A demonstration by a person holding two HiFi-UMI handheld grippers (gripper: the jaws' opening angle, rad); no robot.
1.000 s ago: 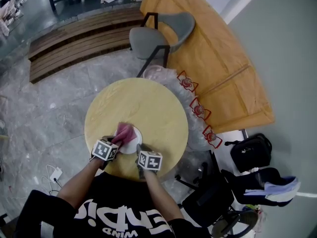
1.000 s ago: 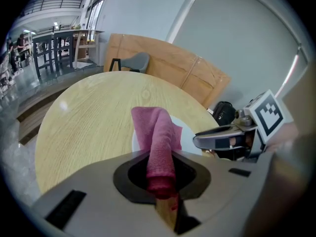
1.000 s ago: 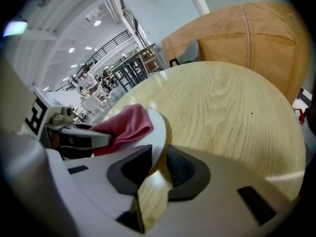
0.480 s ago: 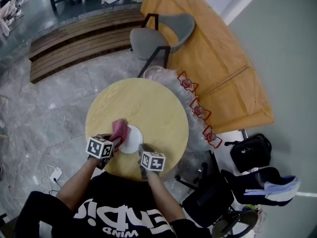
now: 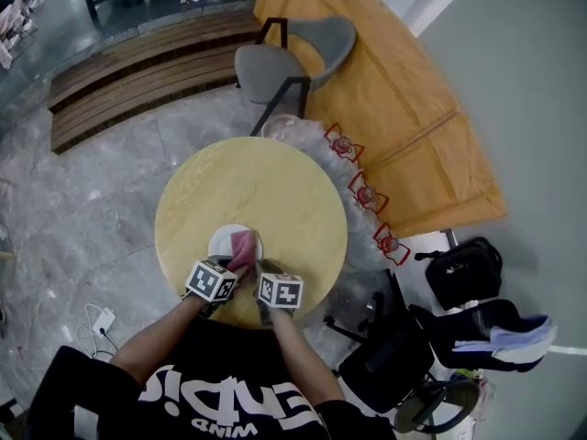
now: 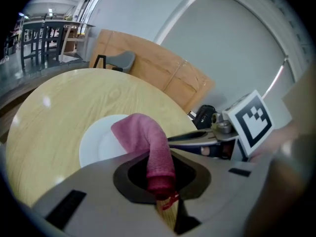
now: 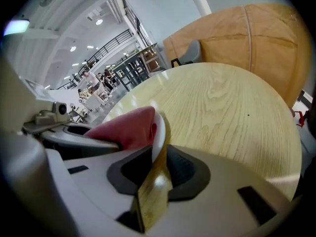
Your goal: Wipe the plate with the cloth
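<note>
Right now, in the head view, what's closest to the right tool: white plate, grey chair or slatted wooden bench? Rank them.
1. White plate, gripped by the right tool.
2. Grey chair, across the table.
3. Slatted wooden bench, beyond it, left.

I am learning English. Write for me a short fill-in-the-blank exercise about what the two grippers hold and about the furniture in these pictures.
1. The left gripper is shut on a pink ____.
2. The right gripper grips the rim of a white ____.
3. Both things are over a wooden table whose top is ____ in shape.
4. Beyond the table stands one grey ____.

Missing words: cloth; plate; round; chair.
</note>
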